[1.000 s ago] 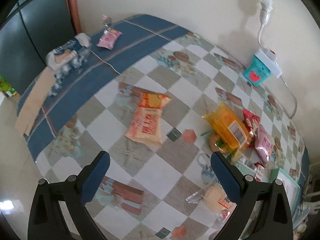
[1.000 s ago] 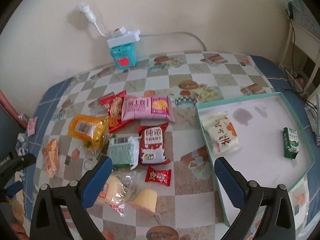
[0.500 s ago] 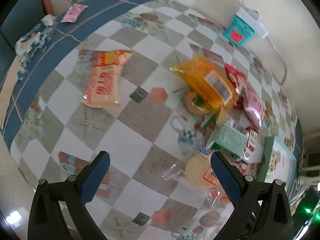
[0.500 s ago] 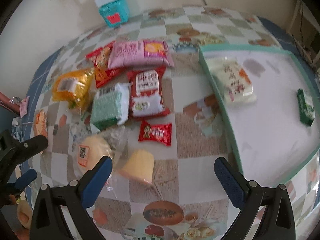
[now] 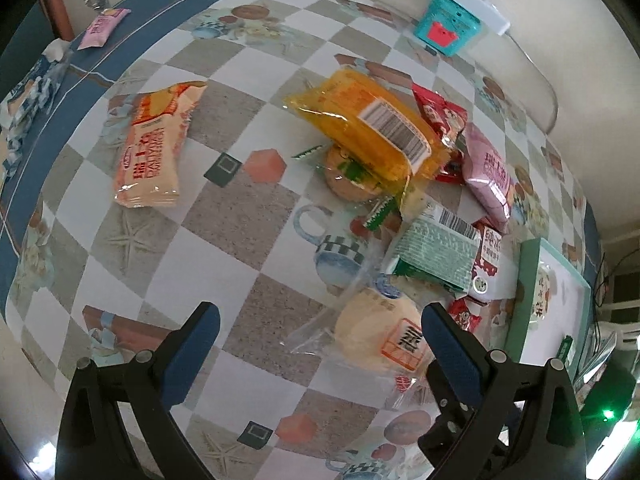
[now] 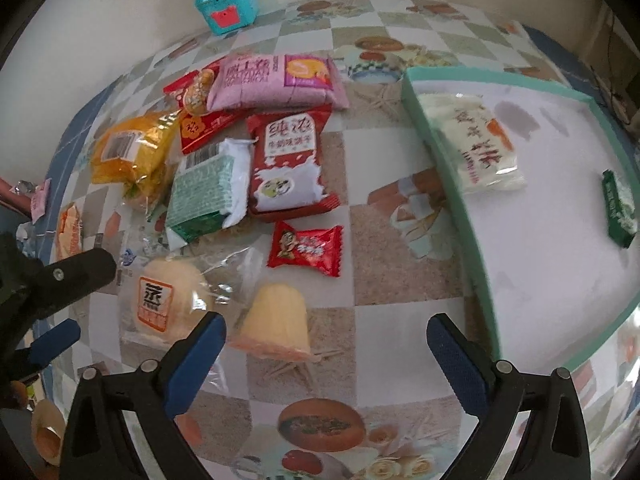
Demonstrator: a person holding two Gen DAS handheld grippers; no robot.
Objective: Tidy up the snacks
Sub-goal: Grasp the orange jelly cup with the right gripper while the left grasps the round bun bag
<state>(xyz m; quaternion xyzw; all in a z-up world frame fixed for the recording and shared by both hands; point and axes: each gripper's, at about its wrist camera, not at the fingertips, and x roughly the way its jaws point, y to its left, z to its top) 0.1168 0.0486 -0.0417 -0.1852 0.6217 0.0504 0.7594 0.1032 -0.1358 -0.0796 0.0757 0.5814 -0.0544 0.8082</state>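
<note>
1. Two grippers up over the checked surface (image 6: pixel 380 344), both w/ fingers spread wide, nothing held.
2. Left gripper (image 5: pixel 320 354) hovering by the round bun pkt (image 5: pixel 380 336), clear wrapper, orange label; pkt lying just ahead of the right-hand blue finger (image 5: pixel 452 356).
3. Right gripper (image 6: pixel 326 354) above a pale yellow cup-shaped snack (image 6: pixel 276 320), lying on its side, nearer the left-hand finger (image 6: pixel 196 356).
4. Small red candy pkt (image 6: pixel 306 248) just beyond that cup snack, apart from it.
5. Cluster further back, right wrist view: green-and-white pkt (image 6: pixel 208 192) beside red milk-print pkt (image 6: pixel 288 164), edges overlapping; pink pkt (image 6: pixel 276 80) behind, partly over a red pkt (image 6: pixel 192 96).
6. Yellow-orange bag (image 6: pixel 132 152) at far left of cluster, barcode up, resting on a round cookie pkt (image 5: pixel 348 176).
7. Orange-and-cream cracker pkt (image 5: pixel 154 148) alone, well apart from the pile, left wrist view.
8. Teal-rimmed tray (image 6: pixel 448 168) on the right, white floor; inside: white pkt w/ orange print (image 6: pixel 476 148) near the left wall, small dark green pkt (image 6: pixel 620 208) toward far side, well apart.
9. Teal box (image 6: pixel 226 2) by the wall, white power strip (image 5: pixel 476 4) on top.
10. Small pink pkt (image 5: pixel 102 28) on the blue border, far corner.
</note>
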